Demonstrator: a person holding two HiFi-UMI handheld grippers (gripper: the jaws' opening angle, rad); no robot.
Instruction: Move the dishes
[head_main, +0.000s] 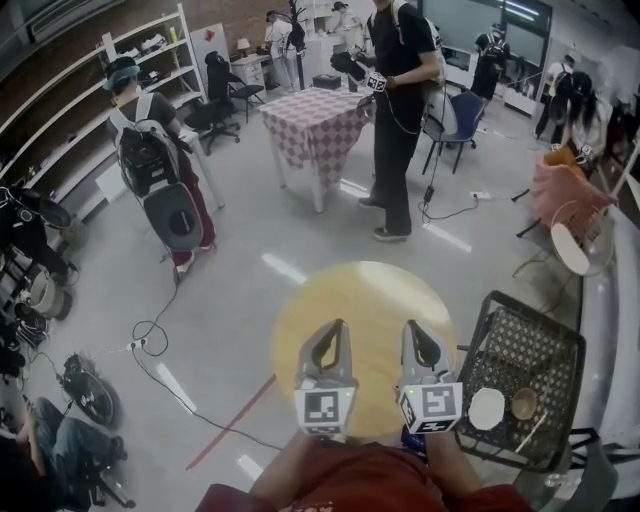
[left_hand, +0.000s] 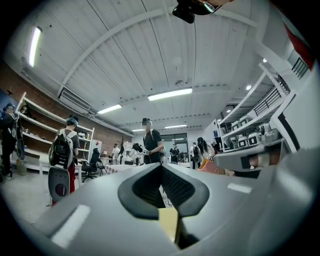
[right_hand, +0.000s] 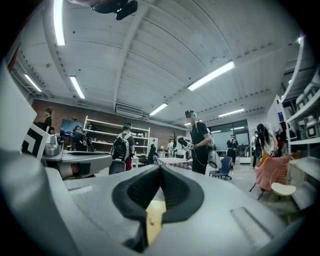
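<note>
Bright ceiling strips — fisheye edges, floor glare

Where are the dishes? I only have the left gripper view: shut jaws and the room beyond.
Observer: A plate and a bowl sit side by side on a black mesh rack, at the head view's lower right.
Operator: What's under the grippers?
Observer: A round yellow table. The left gripper and the right gripper both hover over its near side.
Operator: Is the right gripper holding anything?
Observer: No. Its own view shows the jaws shut with nothing between them.
</note>
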